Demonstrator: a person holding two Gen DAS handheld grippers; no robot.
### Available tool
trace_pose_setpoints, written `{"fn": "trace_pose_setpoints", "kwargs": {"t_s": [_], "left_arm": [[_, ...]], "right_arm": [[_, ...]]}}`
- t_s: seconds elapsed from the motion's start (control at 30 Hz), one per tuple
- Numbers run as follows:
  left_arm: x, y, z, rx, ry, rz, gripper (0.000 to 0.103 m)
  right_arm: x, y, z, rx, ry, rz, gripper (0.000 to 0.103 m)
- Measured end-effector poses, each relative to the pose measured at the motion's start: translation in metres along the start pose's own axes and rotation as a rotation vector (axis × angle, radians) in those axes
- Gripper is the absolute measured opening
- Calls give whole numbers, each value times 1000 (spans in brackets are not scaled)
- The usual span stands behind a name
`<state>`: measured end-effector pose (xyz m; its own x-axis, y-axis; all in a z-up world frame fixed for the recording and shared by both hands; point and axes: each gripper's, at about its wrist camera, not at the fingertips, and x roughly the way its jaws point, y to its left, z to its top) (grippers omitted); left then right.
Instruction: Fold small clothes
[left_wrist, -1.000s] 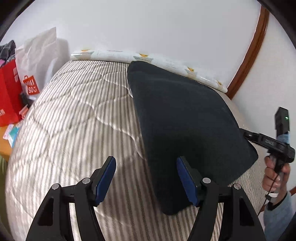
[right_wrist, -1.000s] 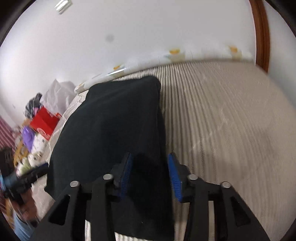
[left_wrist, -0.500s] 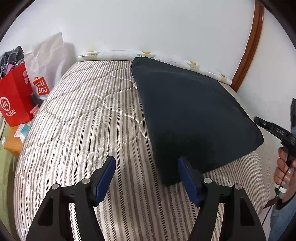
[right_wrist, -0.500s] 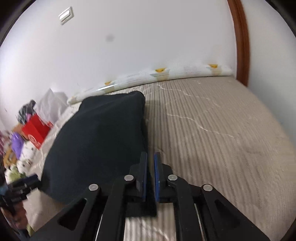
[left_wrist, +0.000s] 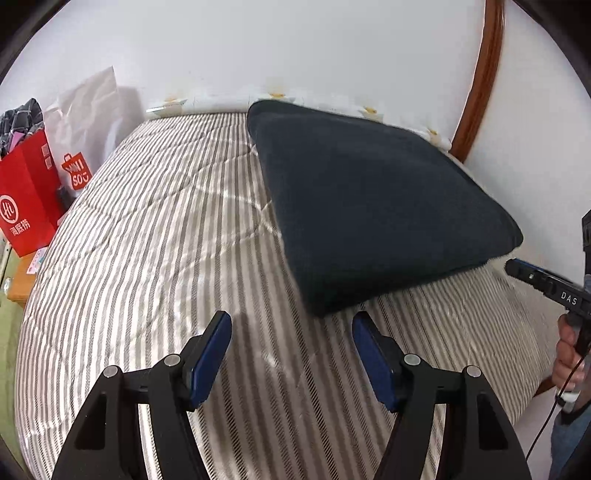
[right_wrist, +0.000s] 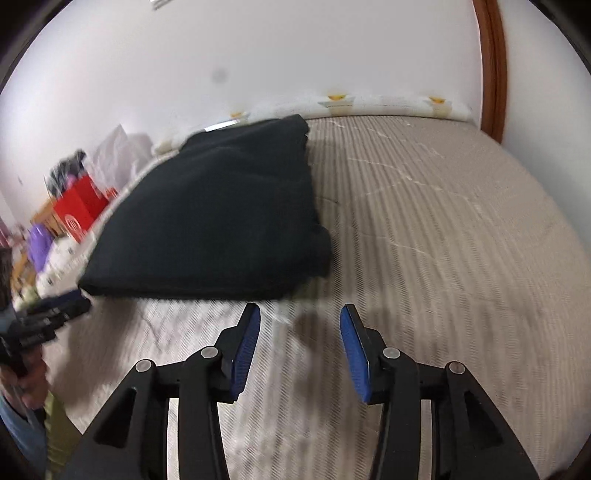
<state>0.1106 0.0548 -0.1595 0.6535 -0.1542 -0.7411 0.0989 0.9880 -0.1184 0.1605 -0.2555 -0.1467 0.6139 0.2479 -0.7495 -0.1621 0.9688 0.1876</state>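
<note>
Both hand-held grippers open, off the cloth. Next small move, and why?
Probably bring the right hand-held gripper forward to the dark cloth near edge for another fold: the cloth lies flat on the bed, ungripped, and the left hand-held gripper is open too.

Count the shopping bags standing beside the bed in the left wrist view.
2: a red bag nearest the camera and a white bag behind it against the wall. More may be hidden past the frame edge.

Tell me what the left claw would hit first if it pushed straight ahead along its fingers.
Probably the near corner of the folded dark garment, which lies just ahead of the open left claw on the striped mattress; depth is uncertain.
</note>
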Motion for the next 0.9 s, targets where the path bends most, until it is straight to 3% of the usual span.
{"fn": "trace_pose_setpoints", "kwargs": {"t_s": [0.13, 0.27, 0.3, 0.4, 0.67, 0.9], "left_arm": [[6, -4, 10, 6, -20, 23, 55], [17, -6, 19, -4, -24, 10, 24], [19, -7, 21, -11, -27, -4, 17], [22, -10, 29, -25, -49, 18, 14], [55, -11, 74, -62, -28, 21, 13], [75, -32, 97, -18, -20, 21, 13]], "right_arm": [[16, 4, 14, 66, -11, 33, 45], [42, 4, 22, 131, 14, 29, 44], [46, 4, 24, 147, 8, 47, 37], [43, 7, 32, 134, -58, 46, 16], [66, -4, 67, 137, -71, 19, 14], [82, -31, 84, 168, -76, -10, 14]]}}
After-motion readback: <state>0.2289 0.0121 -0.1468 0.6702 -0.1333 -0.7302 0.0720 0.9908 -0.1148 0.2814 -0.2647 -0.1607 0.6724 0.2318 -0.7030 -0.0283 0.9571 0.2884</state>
